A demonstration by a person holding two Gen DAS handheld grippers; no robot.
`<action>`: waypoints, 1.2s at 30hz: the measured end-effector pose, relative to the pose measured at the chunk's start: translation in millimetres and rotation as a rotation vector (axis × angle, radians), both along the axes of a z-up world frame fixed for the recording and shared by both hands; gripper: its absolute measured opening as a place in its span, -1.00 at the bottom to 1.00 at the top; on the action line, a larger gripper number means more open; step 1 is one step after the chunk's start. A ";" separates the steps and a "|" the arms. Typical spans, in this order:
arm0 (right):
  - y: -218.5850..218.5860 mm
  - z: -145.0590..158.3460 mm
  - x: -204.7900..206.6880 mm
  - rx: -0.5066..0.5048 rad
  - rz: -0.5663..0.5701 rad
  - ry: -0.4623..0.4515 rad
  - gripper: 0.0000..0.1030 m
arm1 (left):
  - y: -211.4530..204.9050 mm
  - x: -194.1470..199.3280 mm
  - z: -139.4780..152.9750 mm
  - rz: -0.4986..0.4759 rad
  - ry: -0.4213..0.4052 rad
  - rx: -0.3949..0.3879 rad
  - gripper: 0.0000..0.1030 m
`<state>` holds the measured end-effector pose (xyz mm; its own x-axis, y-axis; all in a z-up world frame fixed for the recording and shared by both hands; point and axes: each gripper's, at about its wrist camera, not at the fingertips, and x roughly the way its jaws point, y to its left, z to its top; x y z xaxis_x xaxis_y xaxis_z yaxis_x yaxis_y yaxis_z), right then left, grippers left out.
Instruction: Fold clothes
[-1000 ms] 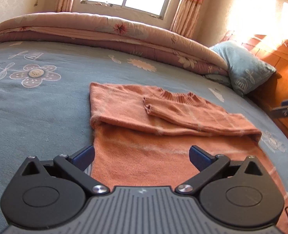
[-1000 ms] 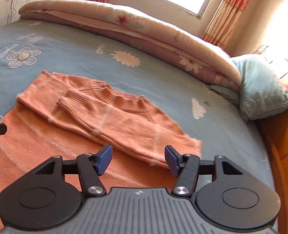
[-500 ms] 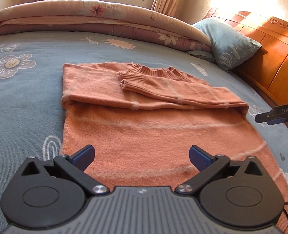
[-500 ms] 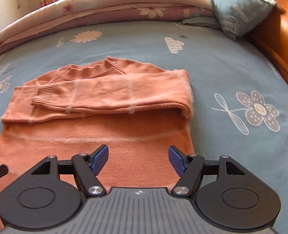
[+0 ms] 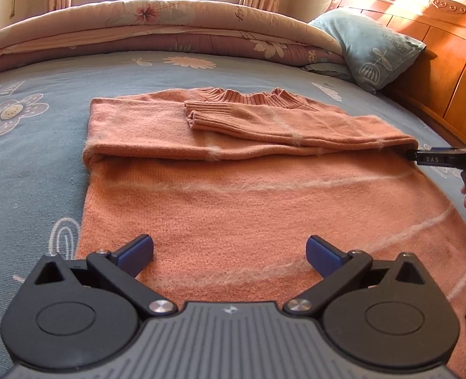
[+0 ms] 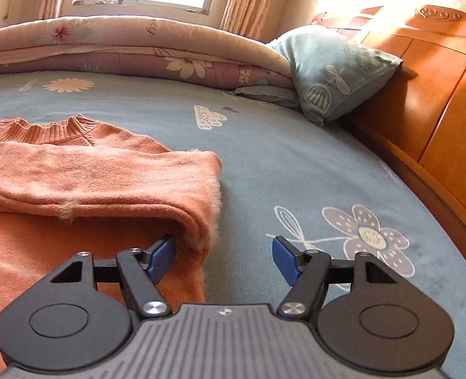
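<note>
Both tools spread; sweater (image 5: 248, 189) long axis runs fwd, collar (image 5: 248, 96) toward window.

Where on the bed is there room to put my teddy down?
Bare blue bedsheet lies between the orange sweater and the wooden headboard, up to the pillow. Another bare strip runs between the sweater's collar and the rolled quilt. It is crowded by the sweater's right fold, where the right tongs sit.
</note>
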<state>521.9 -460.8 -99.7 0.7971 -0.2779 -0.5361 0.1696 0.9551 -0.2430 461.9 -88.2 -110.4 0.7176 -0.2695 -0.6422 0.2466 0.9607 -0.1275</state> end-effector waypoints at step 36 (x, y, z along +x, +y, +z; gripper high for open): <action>11.2 -15.6 -21.3 -0.305 0.329 0.012 -0.73 | -102.7 170.9 -4.2 -0.009 -0.017 0.136 1.00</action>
